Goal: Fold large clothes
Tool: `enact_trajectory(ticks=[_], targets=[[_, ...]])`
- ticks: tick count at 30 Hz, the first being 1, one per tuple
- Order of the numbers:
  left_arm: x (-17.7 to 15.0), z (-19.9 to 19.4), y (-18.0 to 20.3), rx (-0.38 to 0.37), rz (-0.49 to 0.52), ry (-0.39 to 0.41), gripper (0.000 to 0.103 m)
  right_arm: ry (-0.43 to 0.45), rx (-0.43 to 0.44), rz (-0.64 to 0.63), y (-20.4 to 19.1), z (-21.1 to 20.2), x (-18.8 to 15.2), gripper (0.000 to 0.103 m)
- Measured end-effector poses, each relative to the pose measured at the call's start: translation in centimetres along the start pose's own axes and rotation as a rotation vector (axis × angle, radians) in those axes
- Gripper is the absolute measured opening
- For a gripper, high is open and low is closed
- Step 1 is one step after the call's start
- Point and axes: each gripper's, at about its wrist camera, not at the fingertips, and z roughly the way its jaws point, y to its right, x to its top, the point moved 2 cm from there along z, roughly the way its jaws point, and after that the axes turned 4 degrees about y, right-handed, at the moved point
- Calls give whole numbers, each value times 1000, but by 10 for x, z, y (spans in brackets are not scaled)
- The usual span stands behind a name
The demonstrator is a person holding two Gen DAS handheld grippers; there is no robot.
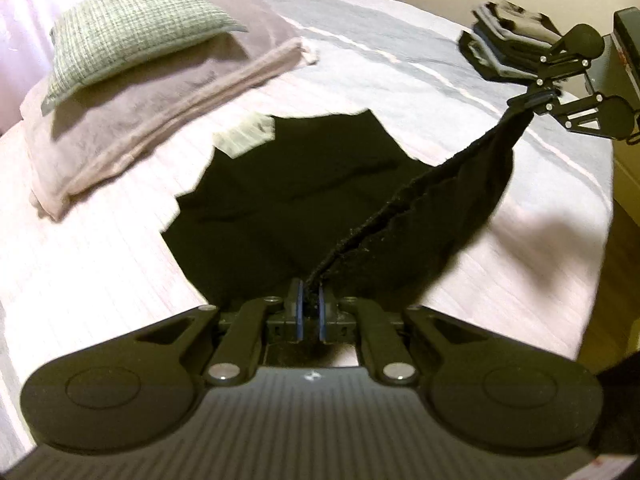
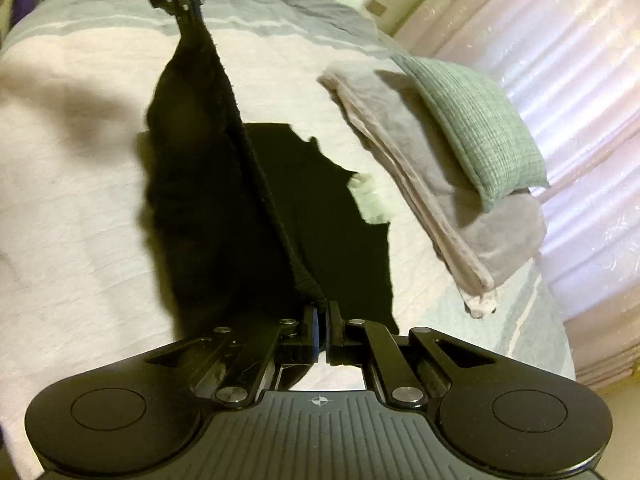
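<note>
Both grippers are clamped on the same black garment here, each pinching one end of its ribbed edge, so that edge runs in a stretched line between them above the bed. The left gripper has its blue pads pressed together on the fabric, and from its camera the right gripper shows up at the far end of the edge, closed on the bunched cloth. The right wrist view tells the same story from the other side: the right gripper is squeezed tight on the ribbed edge, with the left gripper up top holding the other corner. The rest of the garment hangs down and spreads onto the pale bedspread, with a whitish patch showing at its far edge. Near it sits a folded beige blanket with a green checked pillow on top. A stack of dark folded clothes lies further along the bed, behind the right gripper.
</note>
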Motion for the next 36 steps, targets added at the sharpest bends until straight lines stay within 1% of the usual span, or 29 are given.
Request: enact_trajectory(ticks=[4,7,8,10,12,18,21,24,28,32,36], targets=[[14,24,-27,-20,-11,-8,5,-46,4,-1,27,26,10,0],[28,41,-57,-48,-28,0,5,-64,21,68,53,46,20,0],[33,46,-67,-53,-38,3,5,-70,25,74,61,53,22,0],[43,58,-90,-70,-65,-2,5,-85,41,97,83,73,26,0],[52,71,-110,-79,-71,-12,5,-96,61,129,106,93,29,0],[77,117,-157,-65,-85,-36,5,-121,120,177,170,164,31,0],[89,145,-173,-43,-91,-49,5,-141,148,199,193,201,25,0],[97,175,-185,-28,-121,-67,5,-158,170,229,213,230,19,0],[101,210,-198,-14,-166,-90,5,-154,193,270,233,257,10,0],[103,233,-210,1,-195,-106,5,-140,203,340,249,277,4,0],[102,256,-224,15,-219,-126,5,-141,214,360,256,302,2,0]])
